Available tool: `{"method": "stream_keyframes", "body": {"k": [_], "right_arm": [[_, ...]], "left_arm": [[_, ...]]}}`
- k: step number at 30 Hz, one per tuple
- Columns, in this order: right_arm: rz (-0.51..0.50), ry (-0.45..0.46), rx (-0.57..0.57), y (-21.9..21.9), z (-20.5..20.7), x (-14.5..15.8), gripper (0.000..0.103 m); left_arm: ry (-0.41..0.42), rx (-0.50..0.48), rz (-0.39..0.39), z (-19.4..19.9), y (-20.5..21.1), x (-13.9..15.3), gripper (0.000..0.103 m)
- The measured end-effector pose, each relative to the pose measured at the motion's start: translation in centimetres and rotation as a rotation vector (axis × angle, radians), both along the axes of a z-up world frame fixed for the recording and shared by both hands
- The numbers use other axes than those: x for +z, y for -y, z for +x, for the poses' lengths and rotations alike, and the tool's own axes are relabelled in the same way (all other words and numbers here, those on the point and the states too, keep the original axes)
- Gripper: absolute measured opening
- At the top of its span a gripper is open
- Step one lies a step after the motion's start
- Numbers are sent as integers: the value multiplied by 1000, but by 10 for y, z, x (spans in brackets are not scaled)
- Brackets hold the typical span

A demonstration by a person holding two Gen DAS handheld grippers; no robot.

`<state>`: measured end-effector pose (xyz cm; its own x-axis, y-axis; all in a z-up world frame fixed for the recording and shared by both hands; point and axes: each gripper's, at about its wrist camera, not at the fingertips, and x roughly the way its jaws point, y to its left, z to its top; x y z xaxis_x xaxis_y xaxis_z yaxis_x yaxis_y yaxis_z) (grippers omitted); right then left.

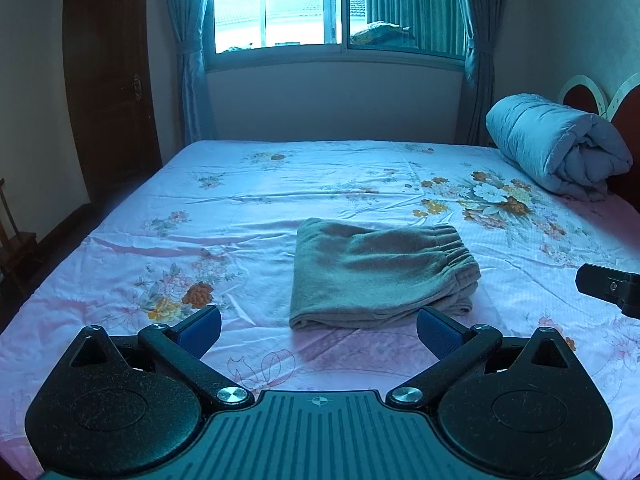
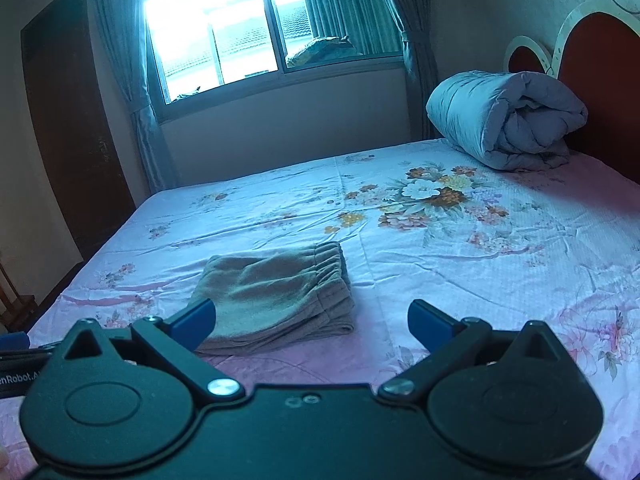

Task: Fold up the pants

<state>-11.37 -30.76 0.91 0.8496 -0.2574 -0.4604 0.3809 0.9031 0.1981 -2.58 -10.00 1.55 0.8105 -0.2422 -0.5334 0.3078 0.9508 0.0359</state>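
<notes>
Door (image 1: 108,80) dark wood at far left, then curtain (image 1: 188,60) and bright window (image 1: 280,4) on the back wall. Left gripper (image 1: 319,330) hovers low over the near edge of the bed (image 1: 240,208), blue pads (image 1: 202,330) spread wide, nothing between them. Pants (image 1: 380,272), grey-green, folded into a compact stack, lie flat on the floral sheet mid-bed just ahead of the left gripper, elastic waistband on the right side. Right gripper (image 2: 312,322) also spread wide and empty; pants (image 2: 276,292) sit ahead and left of it, its left pad overlapping the stack's near corner in its own view, contact unclear. Rolled blue-grey quilt (image 2: 504,116) far right against the red headboard (image 2: 600,72), well apart from the pants.
</notes>
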Motion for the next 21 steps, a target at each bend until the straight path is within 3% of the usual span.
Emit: {"method": "stream_keyframes", "body": {"k": [21], "right_arm": [[22, -14, 12, 6, 8, -5, 97]], "left_arm": [[-11, -15, 0, 6, 3, -3, 103]]}}
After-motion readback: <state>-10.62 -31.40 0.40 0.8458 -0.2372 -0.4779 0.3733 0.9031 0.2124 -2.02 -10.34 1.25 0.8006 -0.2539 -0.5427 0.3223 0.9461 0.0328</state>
